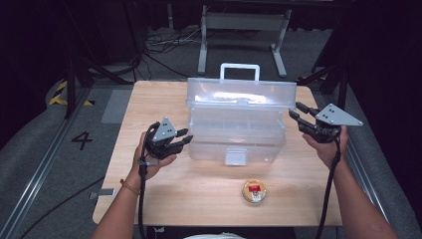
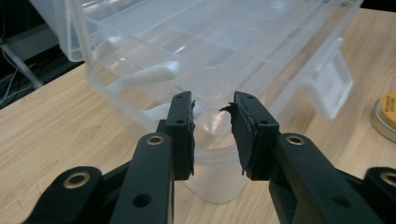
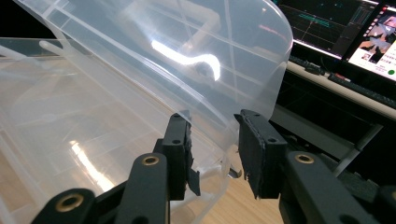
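Note:
A clear plastic toolbox (image 1: 238,124) with a white handle (image 1: 240,67) stands mid-table, its lid (image 1: 241,92) lifted partly up. My left gripper (image 1: 186,138) is open at the box's left end; in the left gripper view its jaws (image 2: 212,126) hold nothing and point at the box's lower wall (image 2: 219,116). My right gripper (image 1: 297,115) is open at the box's right end. In the right gripper view (image 3: 214,149) the raised lid's corner (image 3: 224,93) comes down between its jaws, unclamped.
A small round tin (image 1: 254,191) with a yellow and red label lies near the table's front edge, seen also at the tin (image 2: 385,114). The white front latch (image 1: 235,156) hangs down. Monitors (image 3: 355,28) glow beyond the table's right side.

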Motion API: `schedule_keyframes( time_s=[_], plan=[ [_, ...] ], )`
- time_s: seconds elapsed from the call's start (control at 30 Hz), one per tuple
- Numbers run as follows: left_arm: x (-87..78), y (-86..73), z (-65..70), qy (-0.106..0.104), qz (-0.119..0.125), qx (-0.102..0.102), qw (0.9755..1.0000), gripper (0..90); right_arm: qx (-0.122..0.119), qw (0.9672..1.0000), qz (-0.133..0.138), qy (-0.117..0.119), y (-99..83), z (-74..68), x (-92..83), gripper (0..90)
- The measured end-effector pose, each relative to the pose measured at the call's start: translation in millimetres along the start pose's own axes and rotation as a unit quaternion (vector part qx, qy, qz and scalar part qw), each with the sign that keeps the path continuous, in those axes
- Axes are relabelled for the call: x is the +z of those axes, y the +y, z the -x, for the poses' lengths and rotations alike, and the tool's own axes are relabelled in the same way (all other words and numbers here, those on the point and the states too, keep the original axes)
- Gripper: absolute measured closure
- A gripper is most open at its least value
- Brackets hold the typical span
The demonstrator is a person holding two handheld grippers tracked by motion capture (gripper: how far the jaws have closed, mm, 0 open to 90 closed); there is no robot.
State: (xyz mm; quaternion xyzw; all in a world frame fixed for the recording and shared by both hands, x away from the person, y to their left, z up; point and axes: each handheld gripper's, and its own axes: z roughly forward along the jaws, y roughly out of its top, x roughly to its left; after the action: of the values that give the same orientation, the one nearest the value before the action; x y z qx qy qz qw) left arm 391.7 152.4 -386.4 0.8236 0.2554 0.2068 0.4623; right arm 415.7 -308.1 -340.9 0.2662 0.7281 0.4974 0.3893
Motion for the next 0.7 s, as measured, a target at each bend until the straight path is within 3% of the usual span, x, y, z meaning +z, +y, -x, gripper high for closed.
schedule_keyframes(
  time_s=[0.47, 0.67, 0.7],
  plan=[
    [19.2, 8.7, 21.4, -0.030, -0.026, 0.047, 0.9981, 62.1, 0.027, 0.9992, 0.009, -0.029, 17.1, 10.2, 14.0, 67.3],
    [29.7, 14.2, 29.2, -0.046, -0.040, 0.069, 0.9958, 60.4, 0.046, 0.9984, 0.016, -0.030, 20.7, 16.8, 19.8, 67.4],
    [34.1, 15.4, 30.5, -0.047, -0.054, 0.080, 0.9942, 60.4, 0.045, 0.9983, 0.017, -0.032, 21.5, 17.1, 20.8, 67.6]
  ],
)
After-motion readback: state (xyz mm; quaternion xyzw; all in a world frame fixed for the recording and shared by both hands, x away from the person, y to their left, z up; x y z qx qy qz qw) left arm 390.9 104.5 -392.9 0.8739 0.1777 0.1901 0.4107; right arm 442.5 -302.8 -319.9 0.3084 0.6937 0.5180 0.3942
